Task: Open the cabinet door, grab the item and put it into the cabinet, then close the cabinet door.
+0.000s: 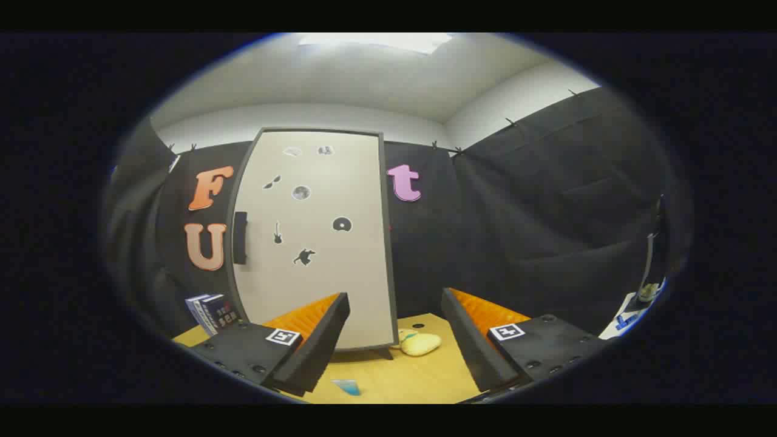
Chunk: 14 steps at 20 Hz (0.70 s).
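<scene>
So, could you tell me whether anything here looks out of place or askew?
Nothing stands out. The cabinet stands upright on the table with its door shut, the yellow item lies beside its foot, and the gripper is open and empty.

No legible word, number or brand can be made out. Small dark pictogram stickers, among them a guitar shape and a disc, are seen on the pale cabinet door (pixel 315 237), and a square black-and-white fiducial marker is carried on the top of each finger of the gripper (pixel 394 340), whose fingers stand apart with nothing between them. Pale print is noted on the dark box (pixel 212 311) at the table's (pixel 394 376) left edge, beside the cabinet, but it is too small to be read.
</scene>
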Each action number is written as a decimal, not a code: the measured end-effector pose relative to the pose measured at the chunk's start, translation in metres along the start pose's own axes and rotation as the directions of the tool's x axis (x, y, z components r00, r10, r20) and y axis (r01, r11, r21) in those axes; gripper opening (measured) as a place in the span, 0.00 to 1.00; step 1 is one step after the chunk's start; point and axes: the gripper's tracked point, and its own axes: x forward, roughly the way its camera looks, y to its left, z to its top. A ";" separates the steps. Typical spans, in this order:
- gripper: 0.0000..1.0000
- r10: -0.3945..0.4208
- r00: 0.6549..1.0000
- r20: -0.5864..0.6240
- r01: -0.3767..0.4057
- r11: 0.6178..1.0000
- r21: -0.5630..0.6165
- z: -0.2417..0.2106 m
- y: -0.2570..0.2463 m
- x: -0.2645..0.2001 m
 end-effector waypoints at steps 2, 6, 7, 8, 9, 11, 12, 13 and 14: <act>0.98 -0.014 1.000 -0.015 0.014 1.000 0.026 0.007 0.006 -0.008; 0.98 -0.033 0.999 -0.016 0.033 0.999 -0.003 0.017 0.011 -0.018; 0.98 -0.031 0.999 -0.014 0.031 0.999 -0.016 0.018 0.013 -0.019; 0.98 -0.028 0.999 -0.015 0.027 0.999 -0.026 0.019 0.015 -0.019; 0.98 -0.023 1.000 -0.020 0.023 0.999 -0.033 0.020 0.017 -0.019; 0.98 -0.017 1.000 -0.023 0.016 0.999 -0.041 0.023 0.020 -0.016; 0.98 -0.017 1.000 -0.019 0.016 0.999 -0.044 0.023 0.020 -0.017; 0.98 -0.015 1.000 -0.020 0.014 0.999 -0.046 0.022 0.021 -0.016; 0.98 -0.011 1.000 -0.024 0.010 0.999 -0.047 0.022 0.022 -0.014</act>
